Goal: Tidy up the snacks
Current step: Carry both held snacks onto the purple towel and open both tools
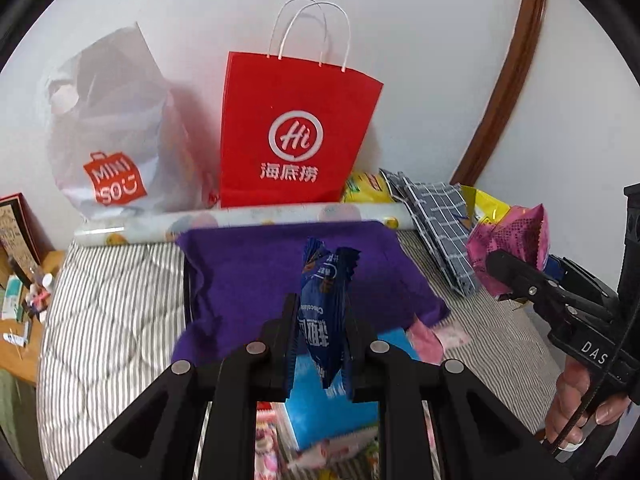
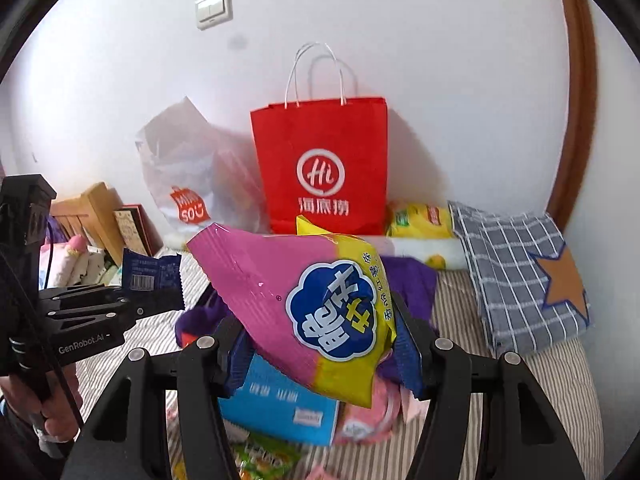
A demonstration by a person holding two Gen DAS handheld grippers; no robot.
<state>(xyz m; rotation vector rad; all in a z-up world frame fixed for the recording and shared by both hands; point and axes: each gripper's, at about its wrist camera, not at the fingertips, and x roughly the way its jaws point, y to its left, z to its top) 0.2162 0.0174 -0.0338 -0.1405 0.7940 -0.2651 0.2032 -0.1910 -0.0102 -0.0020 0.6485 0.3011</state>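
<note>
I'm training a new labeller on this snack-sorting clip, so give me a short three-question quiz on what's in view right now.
1. True or false: the left hand-held gripper is shut on a blue packet.
2. What does the right hand-held gripper hold? A) red bag B) pink and yellow packet C) blue box
3. Fill in: the red bag stands against the ____.

Key
1. True.
2. B, the pink and yellow packet; the blue box lies on the bed below.
3. Wall.
</note>
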